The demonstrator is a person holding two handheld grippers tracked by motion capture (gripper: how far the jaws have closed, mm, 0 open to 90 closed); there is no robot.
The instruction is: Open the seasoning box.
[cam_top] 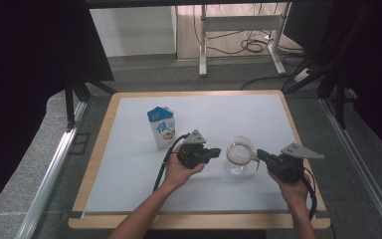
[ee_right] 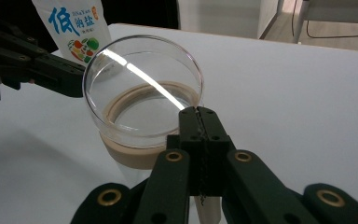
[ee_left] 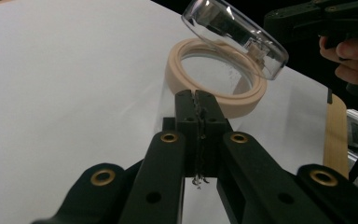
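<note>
Right gripper (ee_right: 199,112) sits pinched shut at the jar's hinged clear lid (ee_right: 142,88), tilted open over the glass jar (cam_top: 238,159) mid-table; left gripper (ee_left: 199,95) closed empty beside its rim.

**Closed fingers at the jar's rim**

The left gripper (ee_left: 199,100) points its black fingers (ee_left: 186,109) at a clear glass jar (ee_left: 193,93) on the white desk (ee_left: 65,84); they are pressed together with nothing between them, their tips just before the jar's beige rim band (ee_left: 214,100). Above the opening a clear round lid (ee_left: 233,35) tilts upward. At upper right, the right gripper (ee_left: 321,18) and the fingers of a hand (ee_left: 354,56) sit beside the lid.
</note>
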